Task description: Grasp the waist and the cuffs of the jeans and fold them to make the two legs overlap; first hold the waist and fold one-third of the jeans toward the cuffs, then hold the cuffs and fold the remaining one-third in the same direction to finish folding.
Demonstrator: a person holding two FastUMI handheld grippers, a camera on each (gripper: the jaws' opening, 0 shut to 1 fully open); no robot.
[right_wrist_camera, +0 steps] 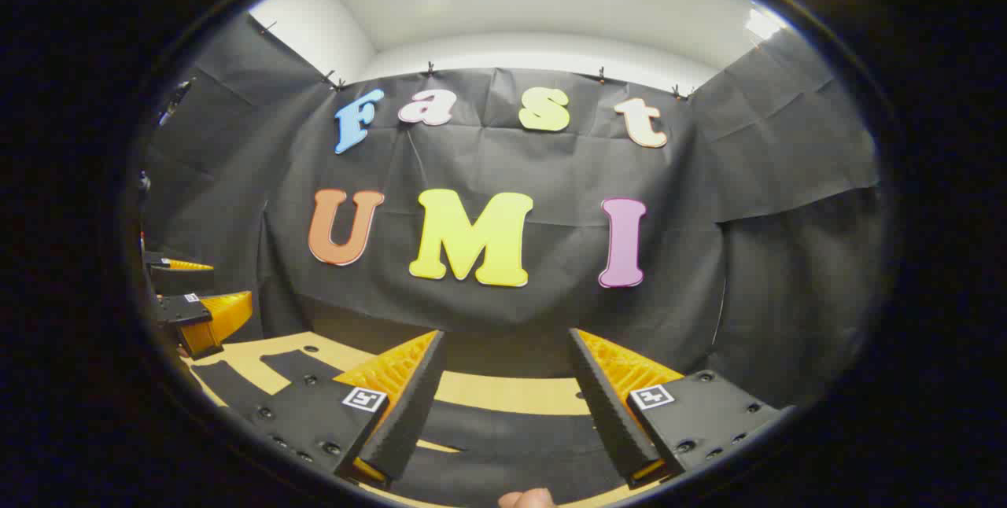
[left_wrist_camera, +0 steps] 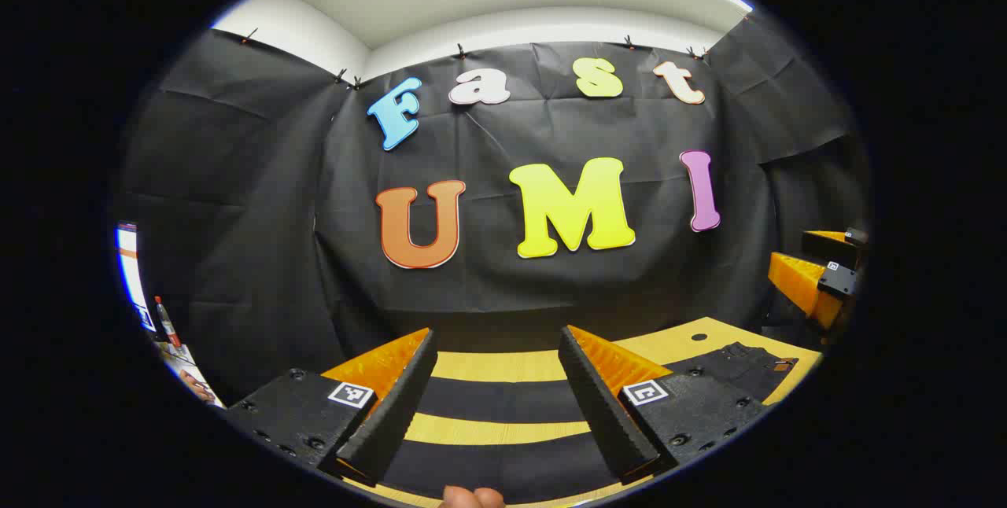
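Both grippers hover above the light wooden bench [left_wrist_camera: 503,366], jaws spread wide, nothing between them. The dark denim jeans [left_wrist_camera: 503,402] lie flat across it, legs under the left gripper [left_wrist_camera: 499,406], the rest under the right gripper [right_wrist_camera: 507,414].

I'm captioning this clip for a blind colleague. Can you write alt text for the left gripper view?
The left hand-held gripper is held open above dark jeans spread flat on a wooden table, gripping nothing. The waist lies to the right, with the other hand-held gripper farther right, and black cloth walls the booth behind.
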